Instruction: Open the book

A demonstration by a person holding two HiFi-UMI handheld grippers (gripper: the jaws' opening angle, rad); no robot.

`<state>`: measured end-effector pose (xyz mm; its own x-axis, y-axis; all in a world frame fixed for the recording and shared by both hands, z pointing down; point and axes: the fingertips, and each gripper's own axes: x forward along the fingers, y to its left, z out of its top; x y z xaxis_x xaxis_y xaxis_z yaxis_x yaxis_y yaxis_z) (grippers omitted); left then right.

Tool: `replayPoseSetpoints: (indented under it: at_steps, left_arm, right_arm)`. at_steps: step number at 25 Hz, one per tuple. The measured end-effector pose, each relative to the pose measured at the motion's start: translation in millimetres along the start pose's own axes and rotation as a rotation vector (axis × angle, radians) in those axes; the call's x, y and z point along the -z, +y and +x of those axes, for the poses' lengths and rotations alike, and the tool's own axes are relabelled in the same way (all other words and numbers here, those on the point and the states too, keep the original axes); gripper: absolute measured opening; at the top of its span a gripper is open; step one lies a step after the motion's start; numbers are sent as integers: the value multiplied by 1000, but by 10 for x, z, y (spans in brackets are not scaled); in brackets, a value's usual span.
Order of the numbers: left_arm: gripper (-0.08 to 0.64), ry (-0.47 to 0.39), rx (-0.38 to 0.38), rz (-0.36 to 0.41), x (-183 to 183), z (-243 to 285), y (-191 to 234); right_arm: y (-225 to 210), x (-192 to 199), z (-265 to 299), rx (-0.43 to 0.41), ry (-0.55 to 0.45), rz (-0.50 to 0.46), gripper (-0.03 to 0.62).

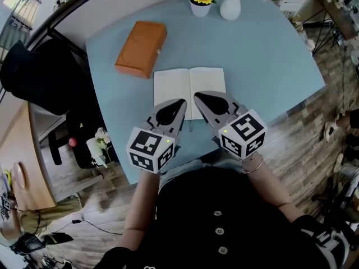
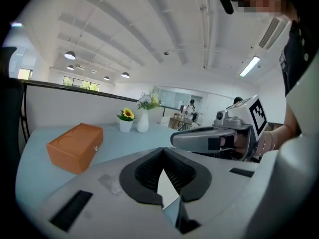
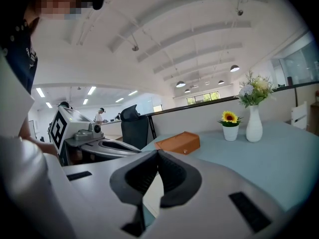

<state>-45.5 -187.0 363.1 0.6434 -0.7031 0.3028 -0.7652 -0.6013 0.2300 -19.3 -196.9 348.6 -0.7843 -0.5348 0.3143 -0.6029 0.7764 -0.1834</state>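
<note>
The book (image 1: pixel 189 88) lies open and flat on the blue table (image 1: pixel 269 60), with two blank white pages facing up. Both grippers hover side by side over its near edge, pointing away from the person. My left gripper (image 1: pixel 180 103) is shut with nothing in it, its tips above the left page. My right gripper (image 1: pixel 198 97) is shut and empty too, above the right page. In the left gripper view a sliver of white page (image 2: pixel 167 185) shows below the closed tips (image 2: pixel 162 150). The right gripper view shows the same page (image 3: pixel 153 193) under its tips (image 3: pixel 158 151).
An orange box (image 1: pixel 141 47) lies left of the book and further back. A sunflower pot (image 1: pixel 201 1) and a white vase (image 1: pixel 230 5) stand at the table's far edge. A black chair (image 1: pixel 50 77) is beyond the table's left side.
</note>
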Motion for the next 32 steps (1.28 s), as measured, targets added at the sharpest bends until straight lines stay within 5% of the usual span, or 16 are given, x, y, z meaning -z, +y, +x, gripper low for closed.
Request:
replayPoseSetpoints:
  at_steps: [13, 32]
  left_arm:
    - [12, 140, -39, 91, 290, 68, -117]
    - [12, 151, 0, -30, 473, 68, -197]
  right_arm:
    - [-1, 156, -156, 17, 40, -12, 2]
    - [29, 411, -214, 20, 93, -39, 2]
